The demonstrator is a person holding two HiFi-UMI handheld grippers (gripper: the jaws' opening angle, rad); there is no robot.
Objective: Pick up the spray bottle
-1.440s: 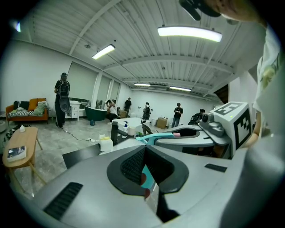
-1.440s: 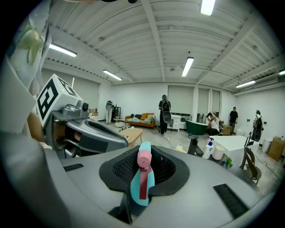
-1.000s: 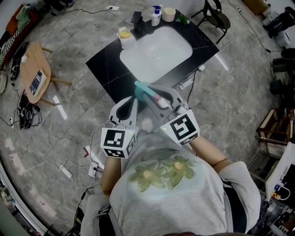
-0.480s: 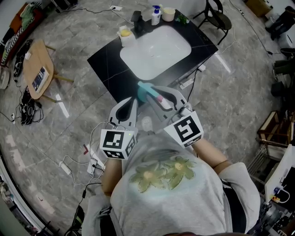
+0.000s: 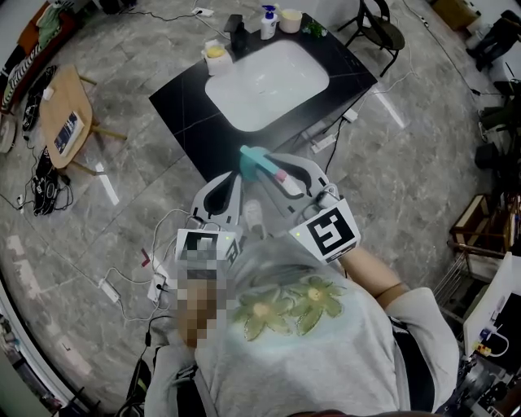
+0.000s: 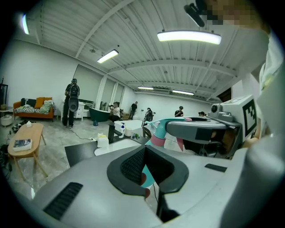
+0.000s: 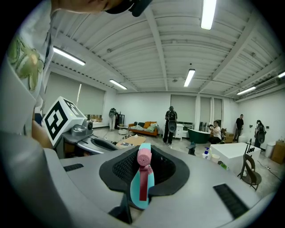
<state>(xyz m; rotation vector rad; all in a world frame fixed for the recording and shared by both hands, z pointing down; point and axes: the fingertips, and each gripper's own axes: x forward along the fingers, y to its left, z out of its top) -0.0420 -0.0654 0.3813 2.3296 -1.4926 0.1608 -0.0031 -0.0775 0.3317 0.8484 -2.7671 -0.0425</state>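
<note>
The spray bottle (image 5: 256,158) has a teal head and a pink nozzle, and its pale body hangs below. My right gripper (image 5: 273,169) is shut on the teal head and holds the bottle in the air, near the front corner of the black counter (image 5: 181,114). In the right gripper view the bottle (image 7: 141,182) stands upright between the black pads, pink nozzle on top. My left gripper (image 5: 237,179) hovers just to the left, jaws together with nothing between them. From the left gripper view (image 6: 149,180) the teal head (image 6: 160,128) shows beyond, in the right gripper (image 6: 198,132).
The counter carries a white sink (image 5: 298,88). A pump bottle (image 5: 267,21), a cup (image 5: 289,19) and a yellow-lidded tub (image 5: 216,55) stand along its far edge. A wooden side table (image 5: 62,122) is at the left, a chair (image 5: 383,29) behind the counter, and cables and a power strip (image 5: 159,287) on the floor.
Both grippers have drawn back from the counter together and risen slightly, with the bottle still in the right one. The sink now sits further up in the head view.
</note>
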